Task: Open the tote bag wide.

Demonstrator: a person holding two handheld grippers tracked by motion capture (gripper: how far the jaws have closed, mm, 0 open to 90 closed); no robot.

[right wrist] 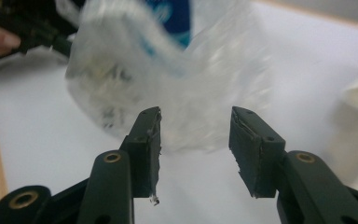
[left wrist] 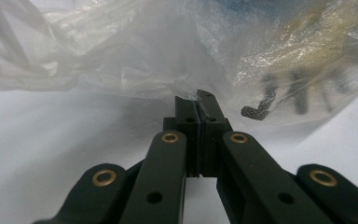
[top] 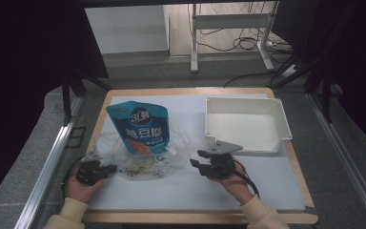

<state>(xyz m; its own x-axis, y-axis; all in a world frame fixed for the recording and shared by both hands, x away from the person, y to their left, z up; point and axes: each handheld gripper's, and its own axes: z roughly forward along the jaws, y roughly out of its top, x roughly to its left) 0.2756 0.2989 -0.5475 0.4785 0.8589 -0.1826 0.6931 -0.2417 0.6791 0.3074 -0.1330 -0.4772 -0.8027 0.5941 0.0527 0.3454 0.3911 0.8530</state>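
- Wooden-edged table (top: pixel 295 157) with a white sheet on top; grey floor around it, and a white frame with loose cables on the floor behind.
- Count: one blue pouch (top: pixel 140 125), one clear plastic bag (top: pixel 145 157), one white tray (top: pixel 245 125), two grippers.
- Landmark = white tray. It sits at the far right of the table, nothing in it.
- Blue pouch stands upright left of the tray, lower half inside the clear bag. The label has a "3" logo and large white characters with an orange picture below; I cannot read them at this size.
- Clear plastic bag lies crumpled left of the tray, near the front edge. It holds the pouch, and yellowish print and black lettering show on the film or through it. The lettering is unreadable.
- Left gripper (left wrist: pixel 196 99): far left of the tray, at the bag's left edge. Jaws fully closed, pinching the bag's film.
- Right gripper (right wrist: pixel 196 135): just in front of the tray's near-left corner, right of the bag. Jaws about half apart, nothing between them. The bag is ahead of the tips, not touching.
- Right gripper view is motion-blurred.
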